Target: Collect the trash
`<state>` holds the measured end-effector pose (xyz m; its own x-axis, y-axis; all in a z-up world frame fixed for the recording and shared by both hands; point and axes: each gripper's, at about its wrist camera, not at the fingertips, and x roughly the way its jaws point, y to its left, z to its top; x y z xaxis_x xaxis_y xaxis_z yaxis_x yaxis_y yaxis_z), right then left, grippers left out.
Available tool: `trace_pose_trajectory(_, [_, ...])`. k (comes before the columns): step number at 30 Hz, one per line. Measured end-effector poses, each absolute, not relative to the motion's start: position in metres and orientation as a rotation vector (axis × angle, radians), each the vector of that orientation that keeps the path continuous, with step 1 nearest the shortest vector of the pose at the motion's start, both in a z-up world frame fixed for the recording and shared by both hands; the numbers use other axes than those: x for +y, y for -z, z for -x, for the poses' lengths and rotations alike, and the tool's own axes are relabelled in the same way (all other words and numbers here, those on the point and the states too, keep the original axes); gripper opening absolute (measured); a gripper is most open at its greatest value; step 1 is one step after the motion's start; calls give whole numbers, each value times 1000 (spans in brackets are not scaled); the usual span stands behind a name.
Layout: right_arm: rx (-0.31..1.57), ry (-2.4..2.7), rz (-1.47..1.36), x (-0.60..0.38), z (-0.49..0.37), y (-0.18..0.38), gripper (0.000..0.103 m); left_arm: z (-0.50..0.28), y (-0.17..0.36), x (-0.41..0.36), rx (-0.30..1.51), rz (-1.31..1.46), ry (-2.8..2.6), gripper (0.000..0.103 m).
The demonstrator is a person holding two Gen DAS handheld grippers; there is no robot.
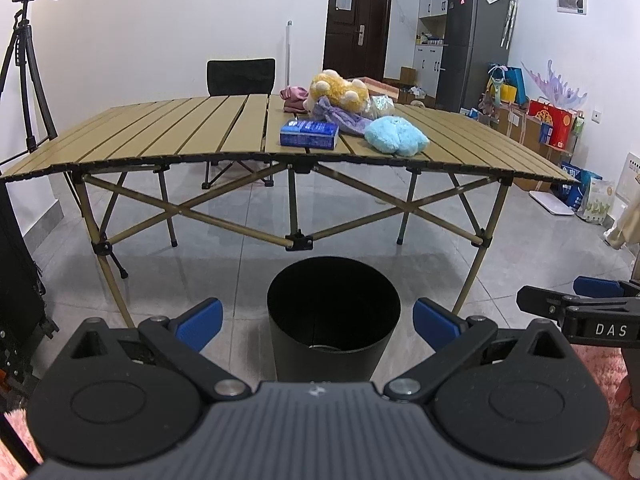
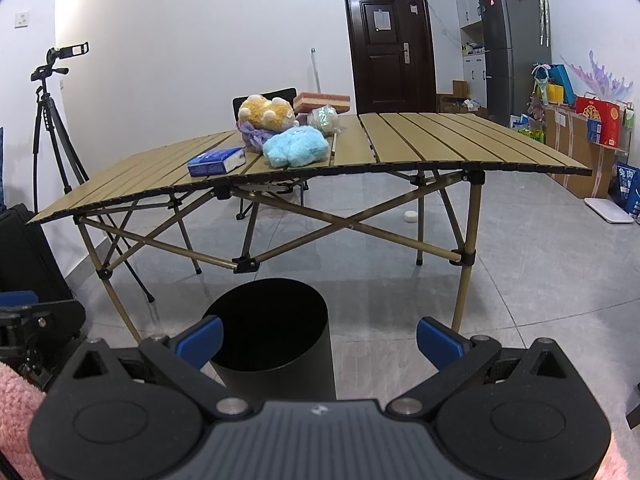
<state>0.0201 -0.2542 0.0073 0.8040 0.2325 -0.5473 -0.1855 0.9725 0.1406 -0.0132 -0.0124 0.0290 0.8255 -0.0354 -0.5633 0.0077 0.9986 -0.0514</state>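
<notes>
A black round bin (image 1: pixel 334 318) (image 2: pixel 272 330) stands on the floor in front of the folding table (image 1: pixel 180 132) (image 2: pixel 440 140). My left gripper (image 1: pixel 318 322) is open just above and in front of the bin, nothing between its blue pads. My right gripper (image 2: pixel 320 338) is open too, to the right of the bin's mouth, and holds nothing. On the table lie a blue tissue pack (image 1: pixel 309 133) (image 2: pixel 217 162), a light blue plush (image 1: pixel 396 136) (image 2: pixel 295 146), a yellow plush (image 1: pixel 340 90) (image 2: pixel 265 111), a purple cloth (image 1: pixel 340 118) and a crumpled clear bag (image 2: pixel 325 118).
A tripod with a camera (image 1: pixel 28 60) (image 2: pixel 52 120) stands at the left. A black chair (image 1: pixel 241 77) sits behind the table. Boxes and bags (image 1: pixel 552 120) (image 2: pixel 592 128) line the right wall beside a grey fridge (image 1: pixel 472 40). Pink sleeves show at the frame edges.
</notes>
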Motion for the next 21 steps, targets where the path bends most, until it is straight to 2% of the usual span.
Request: trace_pose_trajectory(21, [565, -171, -114, -268, -81, -17, 103, -61, -52, -21, 552, 36, 62, 103])
